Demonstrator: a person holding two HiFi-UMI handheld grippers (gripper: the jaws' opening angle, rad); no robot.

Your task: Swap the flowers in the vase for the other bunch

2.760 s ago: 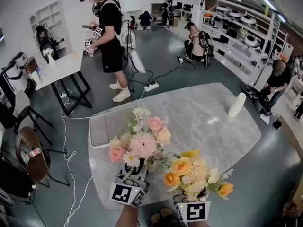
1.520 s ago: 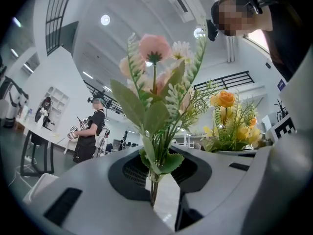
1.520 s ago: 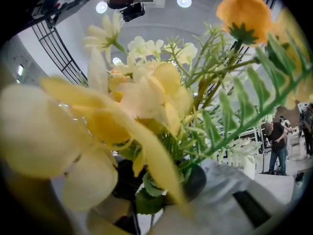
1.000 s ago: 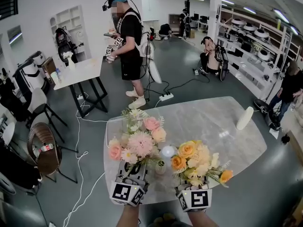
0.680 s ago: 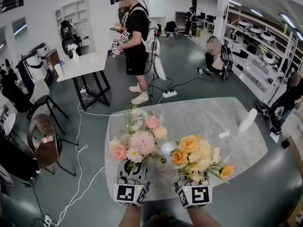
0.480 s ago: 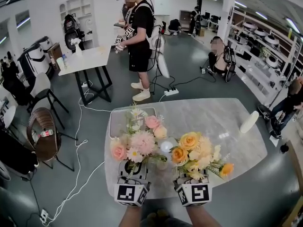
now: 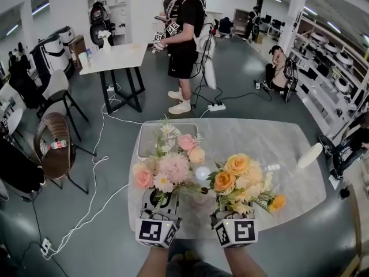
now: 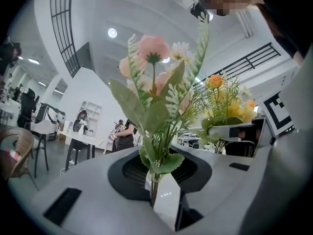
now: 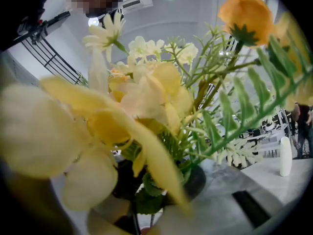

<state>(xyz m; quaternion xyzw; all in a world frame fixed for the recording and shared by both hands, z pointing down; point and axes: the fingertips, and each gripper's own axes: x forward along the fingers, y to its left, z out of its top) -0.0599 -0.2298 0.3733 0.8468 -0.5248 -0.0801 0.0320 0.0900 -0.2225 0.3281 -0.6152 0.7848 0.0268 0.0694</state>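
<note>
Pinching pink bouquet [image 7: 167, 166] stems between closed jaws of left gripper [image 7: 157, 204], clamping yellow-orange bouquet [image 7: 239, 178] in right gripper [image 7: 230, 215], mid-swap. Next, likely carrying one to the empty-looking white vase [image 7: 309, 154] at 3 o'clock, lowering stems into its mouth.

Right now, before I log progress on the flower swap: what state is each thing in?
pink bunch: held upright, stems clamped in the left gripper.
yellow bunch: held upright, stems clamped in the right gripper.
white vase: standing upright, no flowers in it.
</note>
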